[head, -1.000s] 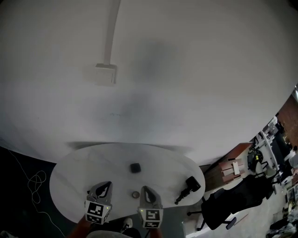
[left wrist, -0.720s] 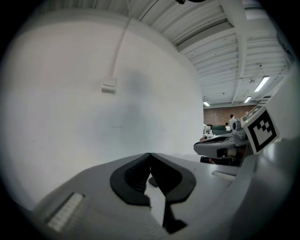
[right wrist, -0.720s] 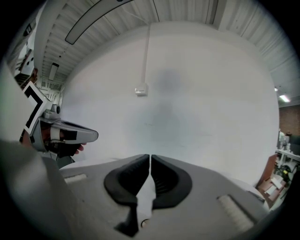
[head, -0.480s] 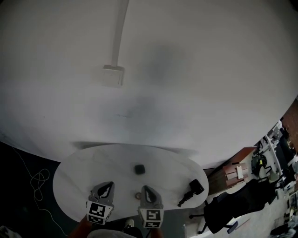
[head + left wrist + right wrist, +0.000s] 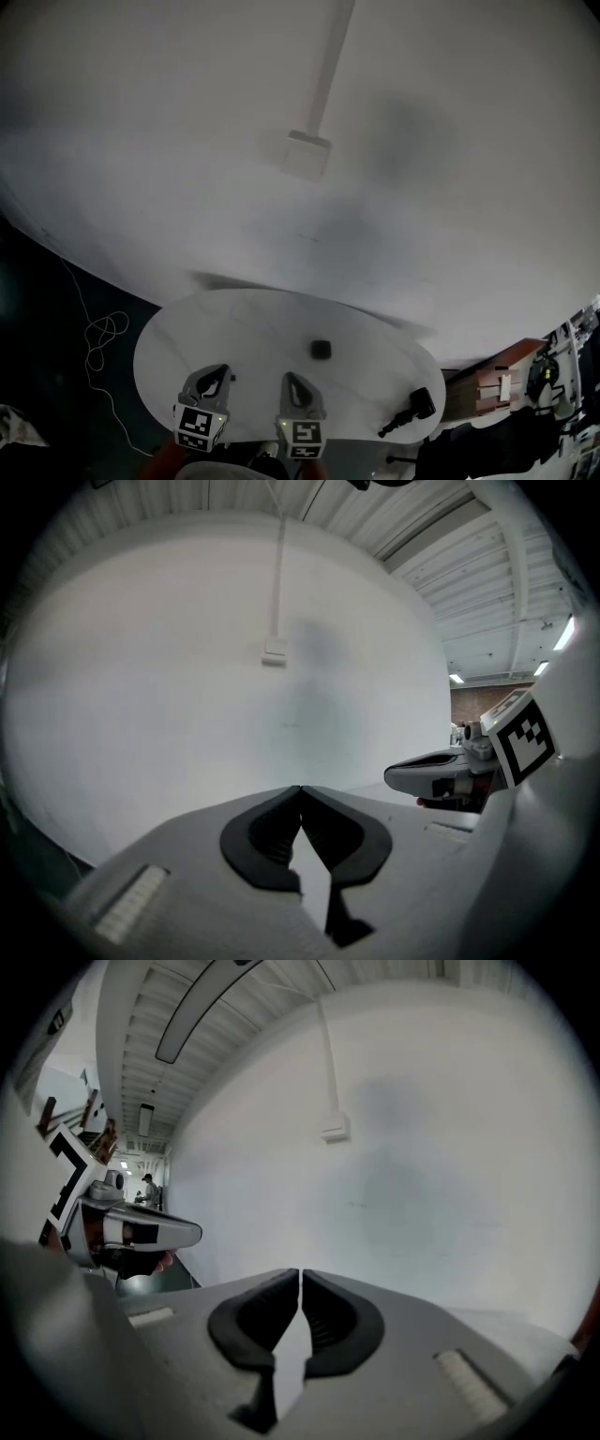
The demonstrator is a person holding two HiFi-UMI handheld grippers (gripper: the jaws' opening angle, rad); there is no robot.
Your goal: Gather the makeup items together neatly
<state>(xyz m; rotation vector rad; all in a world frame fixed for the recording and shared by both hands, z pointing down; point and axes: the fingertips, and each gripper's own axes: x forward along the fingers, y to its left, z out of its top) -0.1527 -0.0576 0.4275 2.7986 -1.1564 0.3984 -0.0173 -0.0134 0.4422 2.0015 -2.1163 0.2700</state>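
Drift to the left is what has just happened. The pale box on the white wall (image 5: pixel 307 155) now sits right of centre in the head view, where a second ago it hung left of centre. The white oval table (image 5: pixel 187 347) has slid towards the lower right of the frame.

The left claw (image 5: pixel 213 373) and the right claw (image 5: pixel 292 380) stay low in the frame, side by side over the near edge of the table. Both are pressed together with nothing between them. In each gripper view the dark pads meet at their tips, with only wall beyond.

The small dark squarish makeup item (image 5: pixel 322 349) now lies up and to the right of the right claw, apart from it. The black long-handled makeup item (image 5: pixel 410 412) lies at the table's far right rim, well apart from both claws. A small pale round piece that sat just beside the right claw's tip a moment ago no longer shows; I cannot tell where it is.

For the gathering, I judge this no gain. Nothing is held, the items still lie scattered, and the turn carries both claws away from them. The claws would need to come back right and open.
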